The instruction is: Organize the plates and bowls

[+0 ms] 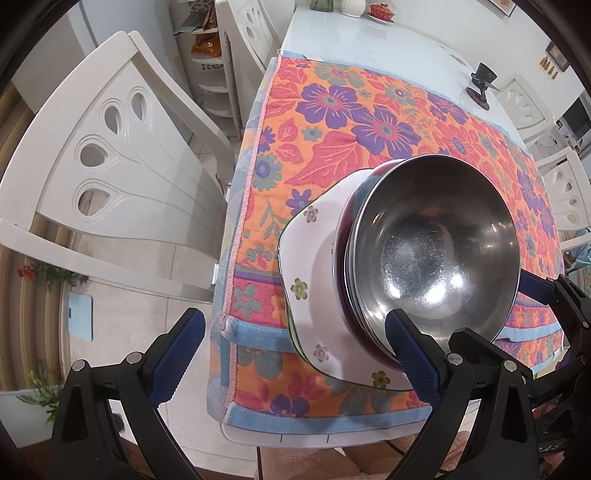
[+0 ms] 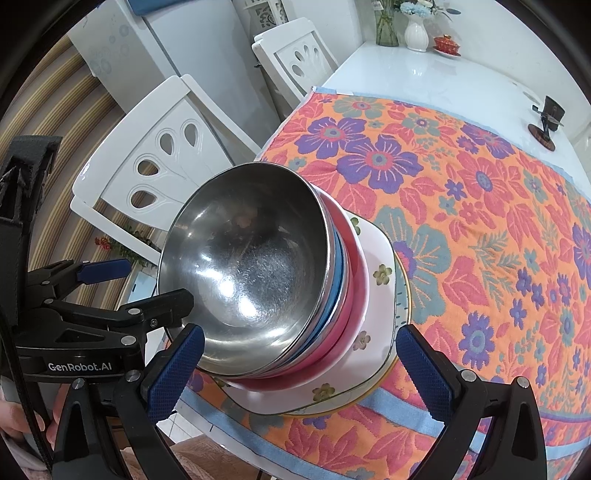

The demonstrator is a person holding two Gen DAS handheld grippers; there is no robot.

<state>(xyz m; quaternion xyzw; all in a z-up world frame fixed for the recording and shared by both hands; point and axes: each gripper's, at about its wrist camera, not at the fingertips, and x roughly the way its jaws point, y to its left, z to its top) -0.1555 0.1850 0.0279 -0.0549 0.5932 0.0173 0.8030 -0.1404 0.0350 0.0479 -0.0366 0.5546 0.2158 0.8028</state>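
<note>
A stack of dishes stands at the near edge of the flowered cloth. On top is a steel bowl [image 1: 436, 251] [image 2: 247, 258], nested in a blue bowl [image 2: 334, 295] and a red bowl [image 2: 349, 325] [image 1: 341, 295]. They rest on a white flowered plate [image 1: 310, 280] [image 2: 376, 295] over another plate with a gold rim [image 2: 400, 295]. My left gripper [image 1: 295, 343] is open, its right finger [image 1: 410, 350] at the bowls' near rim. My right gripper [image 2: 299, 373] is open and straddles the stack's near side.
The flowered cloth [image 1: 332, 110] [image 2: 480, 221] covers the near part of a white table [image 2: 424, 77]. White chairs [image 1: 110, 166] [image 2: 166, 147] stand to the left. A small dark stand [image 1: 482, 85] [image 2: 546, 118], a vase [image 2: 415, 33] and a red lidded cup [image 2: 447, 44] sit at the far end.
</note>
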